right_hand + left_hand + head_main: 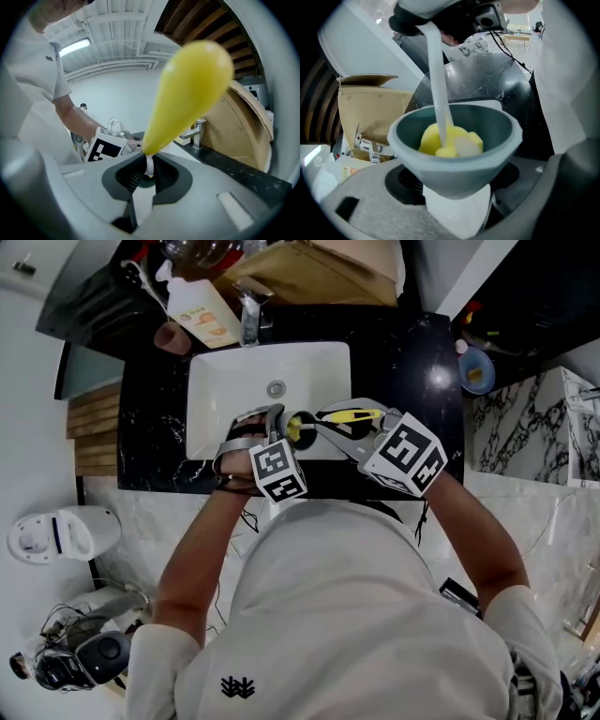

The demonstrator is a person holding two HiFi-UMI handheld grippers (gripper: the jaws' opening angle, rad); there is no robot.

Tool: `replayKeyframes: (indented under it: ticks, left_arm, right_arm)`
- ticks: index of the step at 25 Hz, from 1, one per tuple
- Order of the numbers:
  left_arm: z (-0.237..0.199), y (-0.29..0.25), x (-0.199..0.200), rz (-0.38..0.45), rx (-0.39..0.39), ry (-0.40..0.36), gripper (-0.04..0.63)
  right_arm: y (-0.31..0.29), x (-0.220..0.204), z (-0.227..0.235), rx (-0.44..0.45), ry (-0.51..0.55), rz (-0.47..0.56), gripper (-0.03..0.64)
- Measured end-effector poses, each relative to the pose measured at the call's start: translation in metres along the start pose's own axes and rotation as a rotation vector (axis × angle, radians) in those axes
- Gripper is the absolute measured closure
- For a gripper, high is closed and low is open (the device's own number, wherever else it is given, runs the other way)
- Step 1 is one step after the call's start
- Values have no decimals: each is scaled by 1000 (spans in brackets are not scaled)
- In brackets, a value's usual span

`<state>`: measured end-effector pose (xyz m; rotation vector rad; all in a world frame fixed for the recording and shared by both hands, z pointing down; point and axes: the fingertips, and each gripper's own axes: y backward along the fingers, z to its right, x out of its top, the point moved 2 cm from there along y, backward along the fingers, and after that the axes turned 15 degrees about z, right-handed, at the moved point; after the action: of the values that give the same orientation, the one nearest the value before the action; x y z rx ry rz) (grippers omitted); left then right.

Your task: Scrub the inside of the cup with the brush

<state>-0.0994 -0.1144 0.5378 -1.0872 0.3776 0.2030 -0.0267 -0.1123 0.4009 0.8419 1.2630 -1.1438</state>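
My left gripper is shut on a grey-blue cup over the front of the white sink. In the left gripper view the cup sits between the jaws with its mouth toward the camera. The brush's yellow head is inside it, and its white stem rises out. My right gripper comes in from the right, shut on the brush's yellow handle. In the right gripper view the handle juts up from the closed jaws of that gripper.
A chrome faucet stands behind the basin on the black counter. A soap bottle and a cardboard box are at the back. A blue dish lies far right.
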Motion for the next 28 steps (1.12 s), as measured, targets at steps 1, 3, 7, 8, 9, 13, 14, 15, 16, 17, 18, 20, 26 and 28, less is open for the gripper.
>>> replayKeyframes:
  ticks: [1,3,7,8,9,13,14,15,16,17,18,20,26,28]
  left_arm:
    - [1,0,-1,-6,-3,-8,229]
    - [2,-1,-6,-17,-6,-9,230]
    - [0,-1,-14,-30,-3,3,229]
    - [0,-1,-15,-31,-2,3,229]
    - [-1,-1,-16,-33,-2,3,229]
    - [-4,0,-18,-30,5,26,229]
    - [-5,0,-16,-24,7,34,229]
    - [-6,-1,-14,-16,9,39,227]
    - [-6,-1,-12,-9,9,43,229]
    - [-5,-1,-10,-2,7,45,229]
    - [-4,-2,-9,2,3,48,227]
    - [-2,-2,-3,13,-2,52,229]
    - [-3,-4,9,19,-3,51,229]
    - [-6,-4,7,14,8,49,229]
  right_arm:
    - [3,2,2,-5,-9,6,568]
    - [10,5,5,-17,-25,19,568]
    - [31,15,11,-43,-55,53,568]
    - [37,18,12,-49,-62,64,568]
    - [42,21,13,-54,-70,75,568]
    - [54,27,12,-57,-102,103,568]
    - [54,26,11,-52,-106,103,568]
    - [52,25,9,-48,-109,101,568]
    - [49,24,7,-43,-109,97,568]
    - [44,22,4,-40,-107,93,568]
    - [39,19,1,-39,-103,88,568]
    - [27,13,-4,-37,-87,78,568]
    - [0,-6,-7,-44,-44,54,568]
    - [-2,-8,-6,-39,-101,65,568]
